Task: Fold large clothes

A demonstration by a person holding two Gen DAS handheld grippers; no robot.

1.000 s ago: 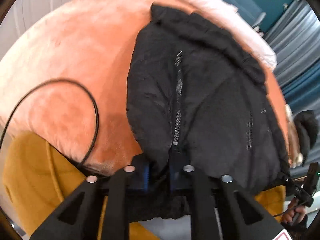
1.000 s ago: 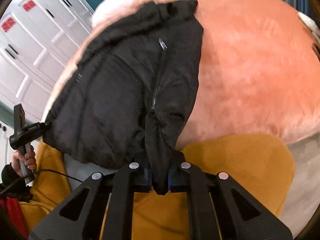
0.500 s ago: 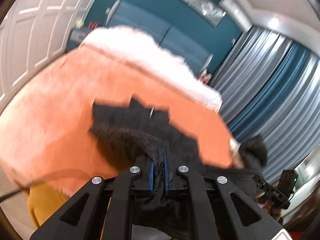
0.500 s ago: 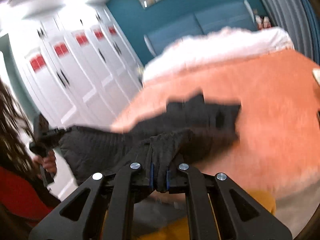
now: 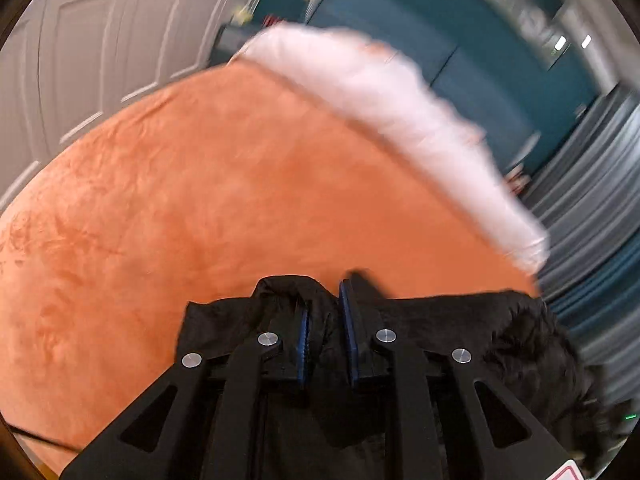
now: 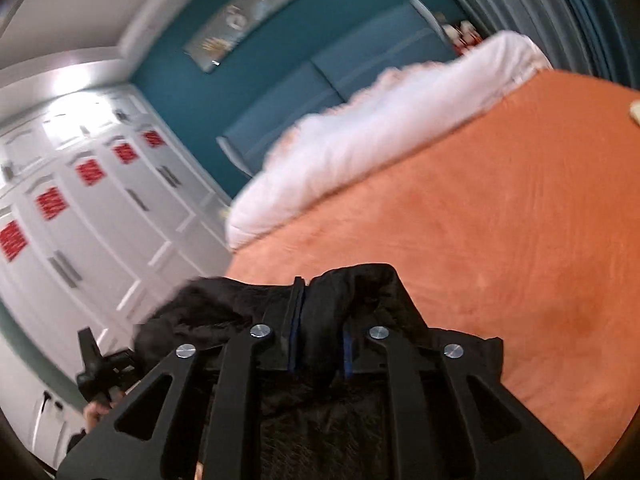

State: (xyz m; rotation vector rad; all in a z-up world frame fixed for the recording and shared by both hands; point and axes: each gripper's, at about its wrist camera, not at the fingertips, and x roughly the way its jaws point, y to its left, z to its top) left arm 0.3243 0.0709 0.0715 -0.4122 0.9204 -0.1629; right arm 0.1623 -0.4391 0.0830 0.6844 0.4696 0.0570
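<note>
A black padded jacket (image 5: 460, 320) is bunched low over an orange bed cover (image 5: 240, 208). My left gripper (image 5: 324, 316) is shut on a fold of the jacket between its blue pads. In the right wrist view the jacket (image 6: 360, 292) hangs around my right gripper (image 6: 320, 320), which is shut on another fold of it. Most of the jacket is hidden under the gripper frames. The left gripper (image 6: 96, 364) shows at the lower left of the right wrist view.
The orange bed cover (image 6: 500, 220) fills the area ahead. A white fluffy blanket (image 5: 380, 92) lies along the bed's far end, also in the right wrist view (image 6: 360, 140). White wardrobe doors (image 6: 80, 208) stand on the left, grey curtains (image 5: 592, 184) on the right.
Both grippers have lifted and carried the jacket's hem forward over the bed. The jacket, spread flat a second ago, is now gathered under and around the grippers.
</note>
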